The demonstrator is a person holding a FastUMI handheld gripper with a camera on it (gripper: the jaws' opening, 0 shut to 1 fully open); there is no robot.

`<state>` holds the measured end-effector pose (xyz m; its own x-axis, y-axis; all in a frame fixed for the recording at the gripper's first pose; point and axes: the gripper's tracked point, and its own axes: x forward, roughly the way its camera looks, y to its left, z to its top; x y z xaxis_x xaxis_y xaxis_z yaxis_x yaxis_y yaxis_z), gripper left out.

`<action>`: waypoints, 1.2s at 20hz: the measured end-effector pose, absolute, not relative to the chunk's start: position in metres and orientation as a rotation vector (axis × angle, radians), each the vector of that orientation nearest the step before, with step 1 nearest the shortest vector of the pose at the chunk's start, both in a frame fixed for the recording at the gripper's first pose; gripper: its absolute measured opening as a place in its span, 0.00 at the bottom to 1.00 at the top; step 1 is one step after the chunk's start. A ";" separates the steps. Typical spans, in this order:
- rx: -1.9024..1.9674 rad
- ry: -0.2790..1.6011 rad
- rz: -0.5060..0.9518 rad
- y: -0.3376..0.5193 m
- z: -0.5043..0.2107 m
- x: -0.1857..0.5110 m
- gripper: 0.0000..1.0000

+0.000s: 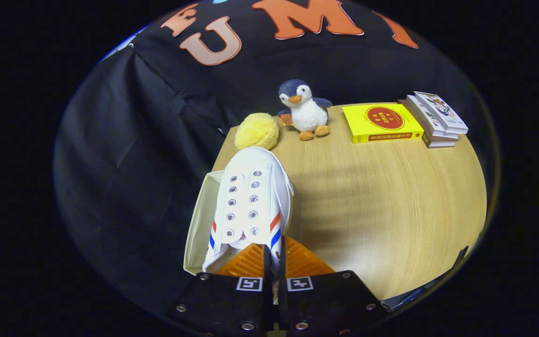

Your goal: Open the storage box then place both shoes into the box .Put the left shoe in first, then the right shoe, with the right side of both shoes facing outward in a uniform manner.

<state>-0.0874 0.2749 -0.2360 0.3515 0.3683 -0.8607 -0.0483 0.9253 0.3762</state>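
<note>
Shoe in transit: our claw (pixel 274 262), at the lower centre of the frame, was pinched nearly closed on the heel collar of a white sneaker (pixel 251 201), both fingers pressing a thin fold of its side wall where the red and blue stripes run. The sneaker pointed away from us, toe toward the middle of the frame, and hung over the right-hand rim of the storage box (pixel 199 224), a pale fabric bin standing at the left edge of the wooden surface (pixel 382 201) in the lower left of the picture.

We judged the box already opened, since its mouth lay bare and no lid showed on it. We could not tell whether this was the left shoe or the right, nor whether another shoe already lay inside, because the sneaker and the claw covered most of the bin's interior. If it was the first shoe, the second remained to be fetched; either way, the lowering and release of this one were not yet done, and its facing was yet to be settled.

Across the upper part of the frame sat a yellow ball (pixel 257 131), a plush penguin (pixel 304 110), a yellow book (pixel 382 122) and a stack of books (pixel 435 119), well clear of the work.
</note>
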 end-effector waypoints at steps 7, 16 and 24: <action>0.250 1.253 0.281 0.310 -0.261 -0.100 0.05; 0.245 1.305 0.205 0.329 -0.293 -0.098 0.12; 0.319 1.117 0.273 0.311 -0.245 -0.062 0.51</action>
<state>-0.0619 0.3107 -0.2450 0.4141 0.3708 -0.8313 -0.0545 0.9218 0.3839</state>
